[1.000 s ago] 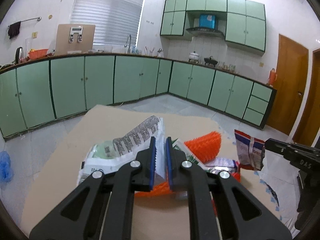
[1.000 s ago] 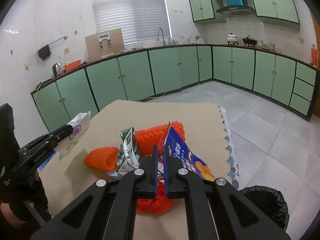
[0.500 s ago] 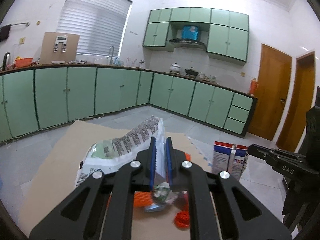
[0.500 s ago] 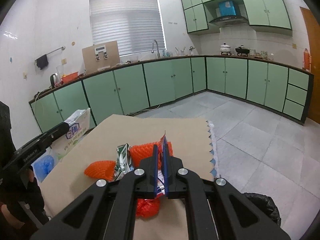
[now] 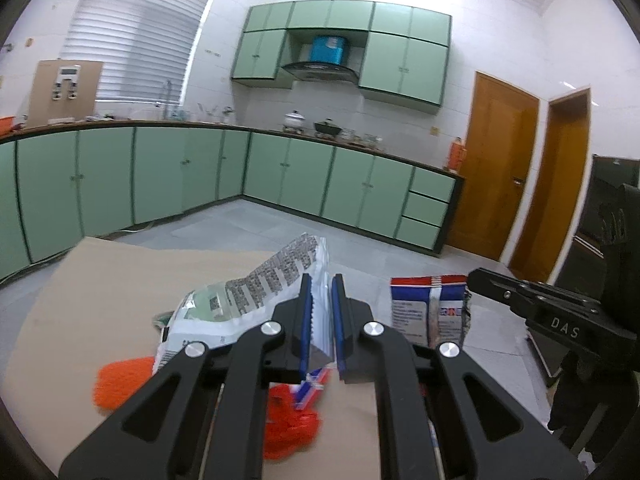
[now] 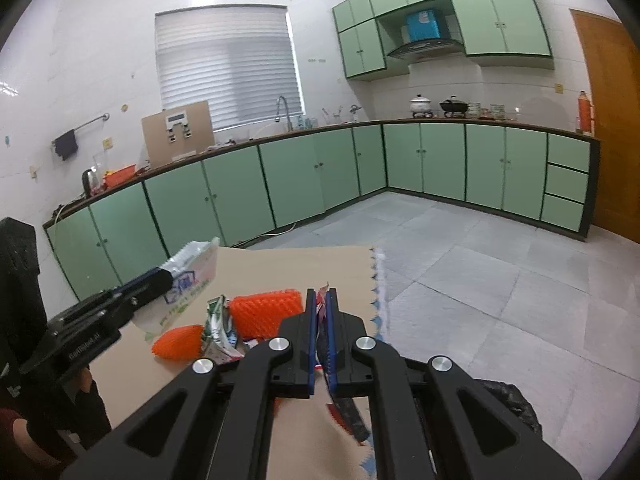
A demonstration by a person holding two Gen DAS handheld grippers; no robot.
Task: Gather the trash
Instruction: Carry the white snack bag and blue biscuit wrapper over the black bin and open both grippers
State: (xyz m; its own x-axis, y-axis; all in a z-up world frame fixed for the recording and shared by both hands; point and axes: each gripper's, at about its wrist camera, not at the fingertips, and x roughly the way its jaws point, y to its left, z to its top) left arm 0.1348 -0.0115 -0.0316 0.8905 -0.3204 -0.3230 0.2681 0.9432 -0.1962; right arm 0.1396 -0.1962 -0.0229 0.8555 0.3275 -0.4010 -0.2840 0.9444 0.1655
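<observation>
- The left gripper [image 5: 321, 312] has its blue-padded jaws clamped on the edge of a white and green printed bag [image 5: 244, 300], which rises toward 11 o'clock from the fingertips, lifted clear of the brown table surface [image 5: 100, 280].
- The right gripper [image 6: 319, 330] is pinched tight on a blue, red and white snack packet [image 6: 320, 300]; from its own camera only a thin edge of the packet shows between the pads, with more of it hanging blurred below at 6 o'clock.
- The left wrist view alone shows that packet's broad face [image 5: 428, 306], at 3 o'clock from the left fingers, held by the right gripper's tips [image 5: 480, 280].
- Likewise only the right wrist view shows the printed bag's other side [image 6: 192, 280], with green lettering, at 10 o'clock, gripped by the left gripper [image 6: 160, 280].
- Orange foam netting [image 6: 266, 312] lies on the table just left of the right fingers, a second orange piece [image 6: 176, 344] at 9 o'clock, and a crumpled green and white carton [image 6: 218, 328] between them.
- The left view shows orange netting [image 5: 288, 428] under its fingers at 6 o'clock and another piece [image 5: 120, 384] at 8 o'clock.
- A black trash bag [image 6: 508, 400] sits on the floor at 4 o'clock, seen only by the right camera.
- Two wooden doors [image 5: 532, 176] show fully only in the left view.
</observation>
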